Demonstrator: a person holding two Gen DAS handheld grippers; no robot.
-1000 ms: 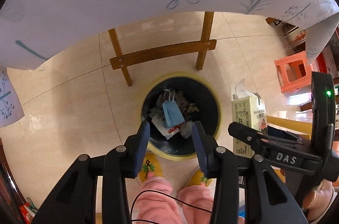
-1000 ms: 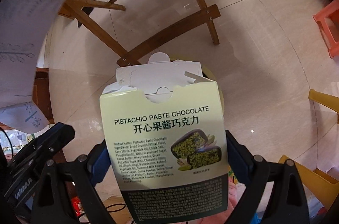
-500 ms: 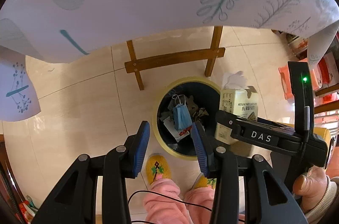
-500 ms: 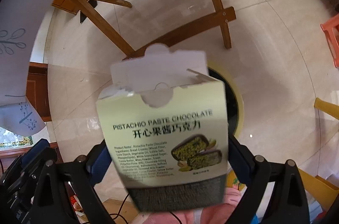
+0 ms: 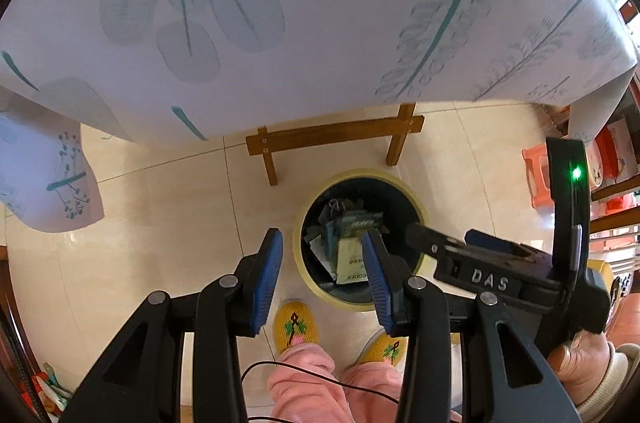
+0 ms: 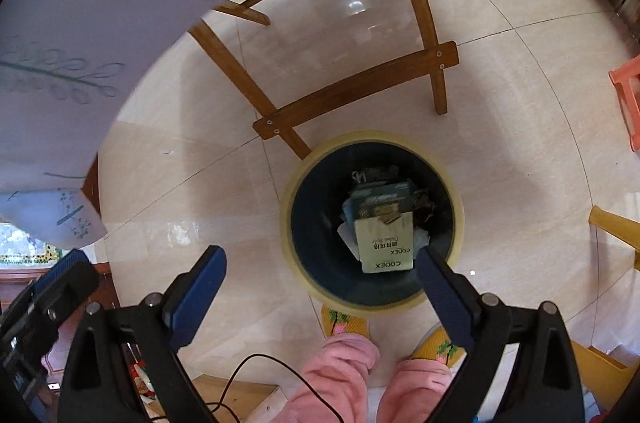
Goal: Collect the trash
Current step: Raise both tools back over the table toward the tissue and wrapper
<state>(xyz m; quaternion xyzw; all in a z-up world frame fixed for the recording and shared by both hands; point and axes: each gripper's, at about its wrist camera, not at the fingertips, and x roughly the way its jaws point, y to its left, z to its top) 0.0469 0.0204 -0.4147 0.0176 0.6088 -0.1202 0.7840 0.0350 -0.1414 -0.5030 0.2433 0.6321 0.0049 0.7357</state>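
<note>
**A:** Glossy cream floor tiles (image 6: 192, 191) run under a wooden-legged counter draped with a leaf-print tablecloth (image 5: 304, 3). Where's the trash?

**B:** Down in the round waste bin (image 6: 452, 183), a dark tub with a pale yellow rim, standing on the floor just in front of the counter's wooden crossbar (image 6: 352, 91). A pale green cardboard box (image 6: 384, 243) lies on top of the heap, printed face up, resting on crumpled wrappers and a dark foil packet. Its long axis runs roughly from the person's feet toward the crossbar.

**A:** And the fingers?

**B:** Both pairs point steeply down at the bin from above. The right gripper (image 6: 320, 271) has its blue ribbed fingers (image 6: 200, 283) spread wide with nothing between them; the box sits far below, nearer its right-hand finger. The left gripper (image 5: 320, 263) holds its fingers partly apart, also with nothing in them, and the bin shows through and beyond its right-hand finger.

**A:** Which is nearer the bin?

**B:** The right one, I'd judge; it looks almost straight into the mouth. The left sits off to one side.

**A:** So what next?

**B:** The box looks delivered, so probably back to the counter for more. Nothing else to collect shows on the floor, only yellow embroidered slippers (image 5: 296, 327) and pink trouser cuffs.
</note>
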